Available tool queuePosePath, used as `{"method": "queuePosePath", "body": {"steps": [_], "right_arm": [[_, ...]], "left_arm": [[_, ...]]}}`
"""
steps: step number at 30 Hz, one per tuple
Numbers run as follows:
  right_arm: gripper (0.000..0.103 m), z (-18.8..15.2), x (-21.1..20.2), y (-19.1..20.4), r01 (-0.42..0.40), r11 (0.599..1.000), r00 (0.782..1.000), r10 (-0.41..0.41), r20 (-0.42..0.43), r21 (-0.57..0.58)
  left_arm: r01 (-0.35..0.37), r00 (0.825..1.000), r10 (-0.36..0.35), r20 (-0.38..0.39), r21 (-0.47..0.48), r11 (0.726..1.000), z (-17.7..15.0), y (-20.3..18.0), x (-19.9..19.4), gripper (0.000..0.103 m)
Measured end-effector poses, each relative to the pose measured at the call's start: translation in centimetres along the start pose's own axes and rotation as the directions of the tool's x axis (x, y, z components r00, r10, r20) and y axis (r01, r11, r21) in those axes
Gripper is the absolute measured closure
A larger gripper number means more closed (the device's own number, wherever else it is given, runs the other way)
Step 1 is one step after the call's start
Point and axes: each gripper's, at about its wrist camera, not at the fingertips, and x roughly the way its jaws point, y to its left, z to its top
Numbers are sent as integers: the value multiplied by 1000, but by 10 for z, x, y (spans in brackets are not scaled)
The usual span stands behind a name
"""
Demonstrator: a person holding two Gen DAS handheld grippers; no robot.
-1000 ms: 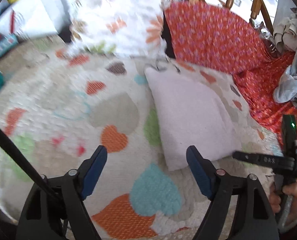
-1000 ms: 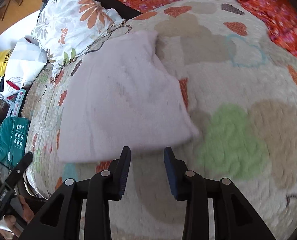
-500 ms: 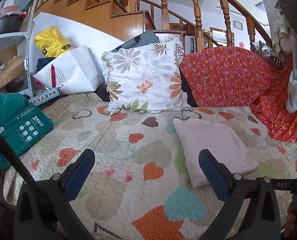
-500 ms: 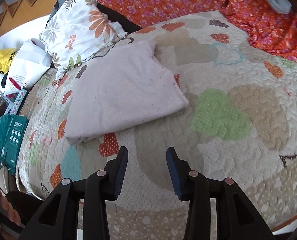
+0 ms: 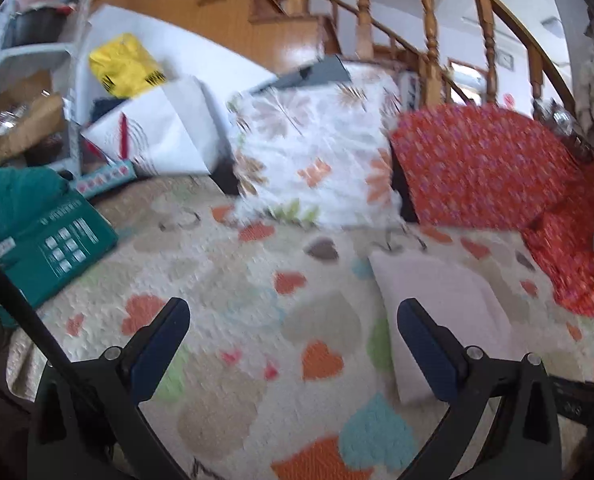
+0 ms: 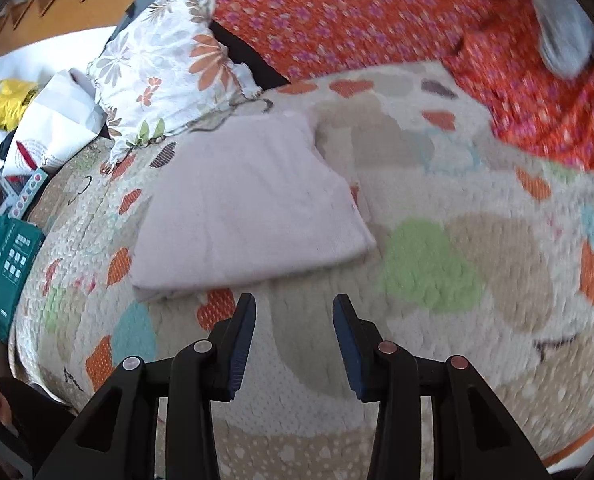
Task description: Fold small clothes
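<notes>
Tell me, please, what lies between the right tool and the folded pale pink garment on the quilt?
Only bare heart-patterned quilt: in the right wrist view an orange heart sits between the open right tool and the folded pink garment's near edge.

No text can be read; white label panels on the flat teal cardboard box (image 5: 63, 240) are blurred.

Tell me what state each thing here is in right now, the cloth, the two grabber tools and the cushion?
Pale pink garment: folded flat on the heart quilt, touched by neither tool.
Left gripper: open wide, jaws have just been opening, nothing between them.
Right gripper: open, jaws have just been opening slightly, nothing between them.
Floral cushion: propped upright behind the garment.
</notes>
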Motion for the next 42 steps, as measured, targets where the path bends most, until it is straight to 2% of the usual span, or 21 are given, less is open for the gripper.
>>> {"method": "queuePosePath", "body": {"steps": [4, 6, 7, 11, 13, 16, 18, 20, 23, 29, 31, 34, 37, 42], "right_arm": [[54, 22, 3, 15, -2, 999, 1000, 3, 23, -43], [54, 33, 10, 26, 5, 997, 999, -2, 42, -78], [54, 38, 15, 33, 7, 995, 999, -2, 50, -104], [54, 40, 42, 63, -5, 977, 999, 13, 40, -212], [54, 31, 57, 72, -29, 969, 999, 32, 8, -244], [54, 12, 87, 76, -54, 962, 994, 27, -103, -267], [54, 6, 92, 74, -58, 960, 993, 26, -119, -273], [53, 7, 87, 72, -66, 958, 992, 34, -117, -280], [53, 11, 78, 60, -69, 973, 994, 49, -94, -220], [49, 24, 64, 37, 27, 988, 1000, -29, -11, -150], [49, 25, 63, 35, 46, 988, 999, -47, -2, -149], [49, 24, 62, 36, 69, 984, 998, -69, 6, -166], [49, 22, 62, 41, 72, 979, 997, -72, 8, -189], [49, 19, 67, 44, 73, 975, 997, -75, -3, -211]], "left_arm": [[2, 997, 3, 79, -63, 998, 16, 4, 10, 0], [13, 997, -7, 78, -75, 997, 19, 4, 19, 0], [19, 998, -14, 65, -75, 997, 19, 4, 24, 0], [25, 997, -29, -68, -49, 998, 4, 6, 56, 0], [8, 992, -13, -124, -38, 999, -9, 6, 70, 0], [-14, 983, 14, -182, 0, 1000, -26, 2, 87, 0], [-28, 979, 36, -203, 40, 999, -35, -2, 95, 0], [-29, 972, 43, -231, 61, 998, -42, -5, 101, 0], [-22, 959, 42, -282, 76, 997, -51, -9, 110, 0], [18, 928, 28, -370, 121, 992, -71, -21, 122, 0], [23, 922, 30, -387, 132, 991, -76, -22, 124, 0], [39, 897, 18, -441, 119, 992, -84, -22, 131, 0], [44, 880, 10, -474, 101, 994, -89, -20, 136, 0], [55, 864, 0, -504, 93, 994, -94, -19, 141, 0]]}}
